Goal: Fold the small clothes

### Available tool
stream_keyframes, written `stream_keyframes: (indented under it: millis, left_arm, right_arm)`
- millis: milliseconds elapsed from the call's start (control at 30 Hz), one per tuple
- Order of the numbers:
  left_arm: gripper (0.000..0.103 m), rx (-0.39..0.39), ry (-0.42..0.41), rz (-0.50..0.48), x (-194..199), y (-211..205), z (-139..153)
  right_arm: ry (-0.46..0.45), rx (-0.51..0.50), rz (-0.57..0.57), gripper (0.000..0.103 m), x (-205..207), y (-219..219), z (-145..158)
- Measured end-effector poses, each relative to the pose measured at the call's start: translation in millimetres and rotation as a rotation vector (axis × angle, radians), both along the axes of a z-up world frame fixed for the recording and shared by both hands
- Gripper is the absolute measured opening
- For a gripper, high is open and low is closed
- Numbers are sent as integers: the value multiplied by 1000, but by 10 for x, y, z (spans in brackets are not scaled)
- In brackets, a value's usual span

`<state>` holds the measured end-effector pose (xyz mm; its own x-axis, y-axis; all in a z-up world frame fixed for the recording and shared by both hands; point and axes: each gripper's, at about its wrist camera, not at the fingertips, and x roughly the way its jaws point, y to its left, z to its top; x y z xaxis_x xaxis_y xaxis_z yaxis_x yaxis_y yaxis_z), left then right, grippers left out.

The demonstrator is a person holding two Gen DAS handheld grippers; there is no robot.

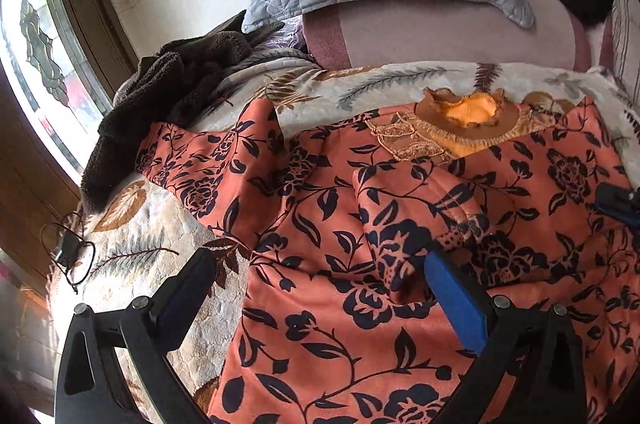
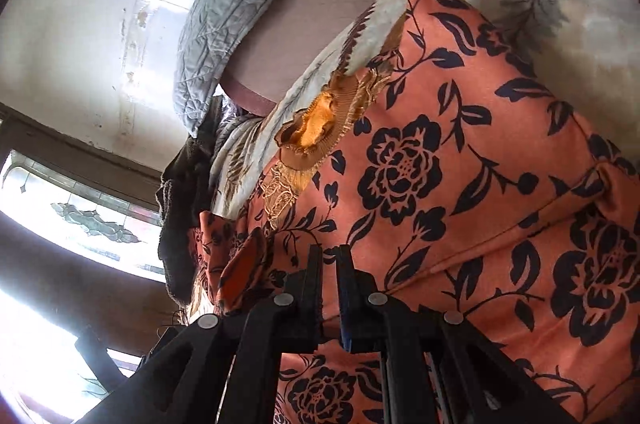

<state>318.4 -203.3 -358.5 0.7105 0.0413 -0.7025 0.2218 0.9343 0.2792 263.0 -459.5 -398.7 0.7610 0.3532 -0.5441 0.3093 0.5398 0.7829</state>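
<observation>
While a small orange floral top [image 1: 320, 224] is lying spread across a leaf-patterned blanket [image 1: 168, 264] on a bed, two handheld grippers are working over it. The left gripper [image 1: 320, 264] is standing wide open, its blue-padded finger resting against a sleeve already folded in over the body and its other finger hanging over the blanket. The right gripper [image 2: 329, 264] is pinched nearly shut just above the cloth; whether fabric is caught between its pads cannot be told from this angle. The garment is looking soft, plush and light, likely to sag and bunch rather than hold a crease. The ruffled orange collar [image 1: 472, 116] is lying at the far end. Sleeve cuffs, hem corners and seam edges are seeming the surest places to pinch, since thin single layers could be slipping free.
</observation>
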Motion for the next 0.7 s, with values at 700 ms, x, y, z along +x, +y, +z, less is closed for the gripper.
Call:
stream_keyframes:
  millis: [700]
  left_arm:
    - [103, -112, 108, 473, 1040, 2385, 245]
  right_arm:
    - [-251, -304, 67, 9, -105, 503, 549]
